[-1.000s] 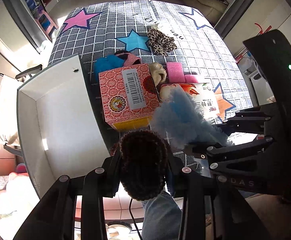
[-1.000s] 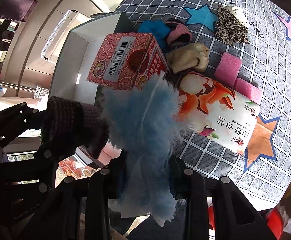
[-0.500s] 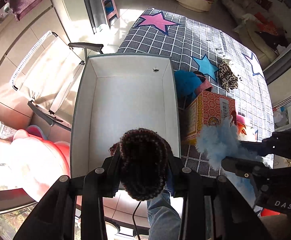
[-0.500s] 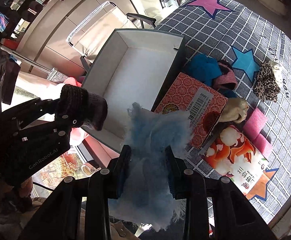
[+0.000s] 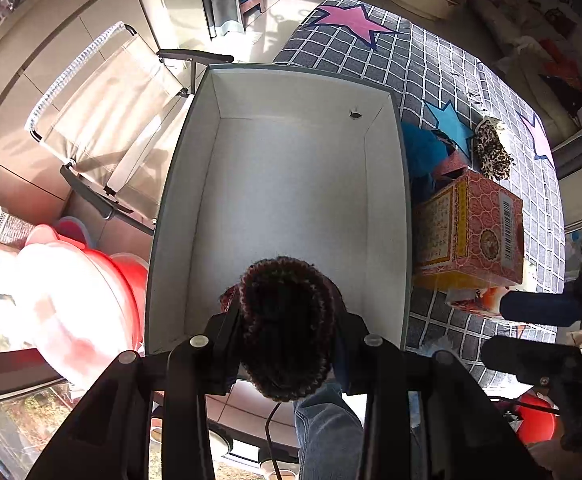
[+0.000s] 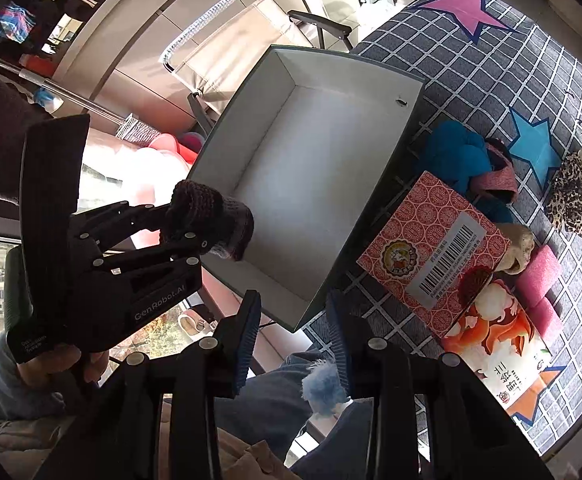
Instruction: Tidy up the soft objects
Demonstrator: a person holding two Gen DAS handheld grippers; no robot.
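A dark knitted piece [image 5: 287,320] is clamped in my left gripper [image 5: 287,322], hanging over the near end of the white box [image 5: 291,200]. The right wrist view shows that same grip [image 6: 211,232] on the knitted piece [image 6: 211,216] above the box's [image 6: 311,160] near corner. My right gripper [image 6: 293,334] hovers outside that corner with its jaws opening and nothing between the pads [image 6: 247,336]. The blue fluffy piece [image 6: 325,392] sits lower, beside the right finger's base, over a person's jeans.
On the grey checked cloth [image 6: 531,60] right of the box lie a red patterned carton [image 6: 431,256], a snack bag [image 6: 495,340], a blue cloth [image 6: 455,156], a leopard-print piece [image 6: 569,196] and pink sponges [image 6: 539,276]. A folding chair [image 5: 111,132] stands left.
Both grippers swung left from the pile to the box. The blue fluffy piece slipped down out of the right jaws. The knitted piece stays gripped on the left.
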